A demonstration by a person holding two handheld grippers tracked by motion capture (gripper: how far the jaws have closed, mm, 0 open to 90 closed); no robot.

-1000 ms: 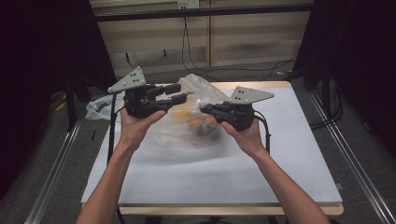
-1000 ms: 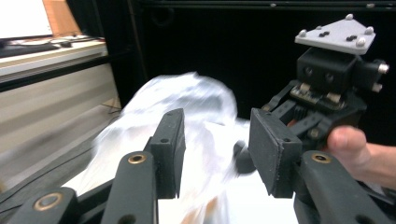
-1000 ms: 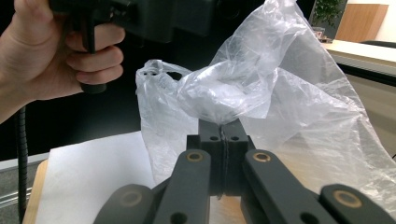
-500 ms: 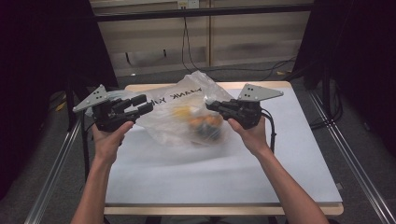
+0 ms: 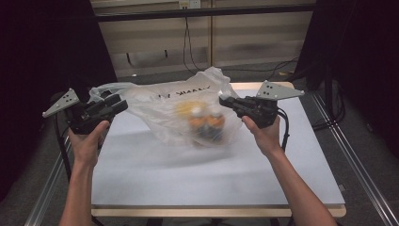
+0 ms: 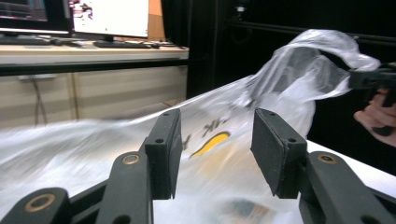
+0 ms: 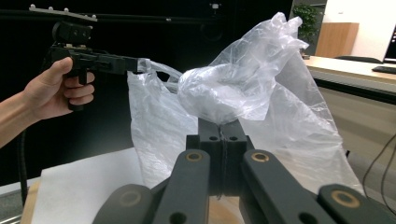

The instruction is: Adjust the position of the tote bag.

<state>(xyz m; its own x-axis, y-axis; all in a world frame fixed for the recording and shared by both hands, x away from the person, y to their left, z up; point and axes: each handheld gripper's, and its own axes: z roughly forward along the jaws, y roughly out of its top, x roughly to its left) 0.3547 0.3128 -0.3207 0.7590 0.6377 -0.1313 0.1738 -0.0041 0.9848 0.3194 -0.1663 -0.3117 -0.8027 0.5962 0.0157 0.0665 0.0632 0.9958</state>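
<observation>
Jaws of right gripper [image 7: 219,135] clamped on plastic bag [image 5: 188,106], left gripper [image 6: 215,149] half-open, just widening, hands apart

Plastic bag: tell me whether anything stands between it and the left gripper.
Nothing visible does. The plastic bag stretches right up to the left gripper, whose fingers have just been opening. Film lies across the gap between them, and the pads do not seem to press it. The right gripper is shut on the bag's other handle.

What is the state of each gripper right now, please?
Left gripper: open, its jaws have just been opening; the plastic bag reaches its tips, unpinched.
Right gripper: shut on the plastic bag's gathered top.
</observation>
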